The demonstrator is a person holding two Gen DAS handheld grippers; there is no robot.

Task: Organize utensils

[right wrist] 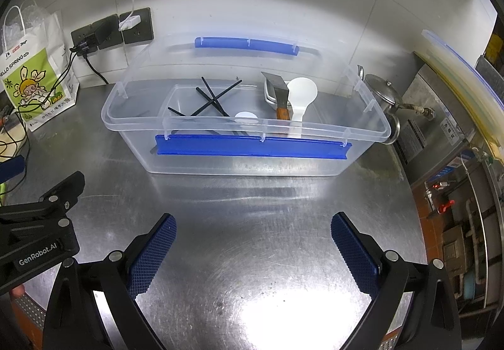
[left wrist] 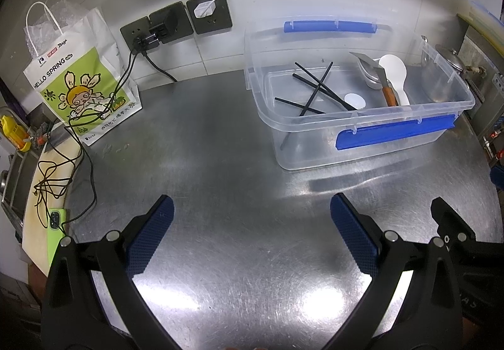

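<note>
Four black chopsticks [right wrist: 211, 101] lay crisscrossed in the clear bin [right wrist: 362, 148] w/ a white spoon [right wrist: 300, 95] & spatula [right wrist: 280, 92], handles pointing toward me. My left gripper [left wrist: 252, 233] & right gripper [right wrist: 253, 243] hovered low over the steel counter [right wrist: 252, 199], both spread wide, holding nothing.

We seem to be in a working kitchen, judging by the scuffed stainless steel counter [right wrist: 252, 255] filling the lower frame, the tiled wall [right wrist: 283, 3] with sockets [left wrist: 176, 22] at upper left, and the steel kettle [right wrist: 382, 92] at right.
</note>
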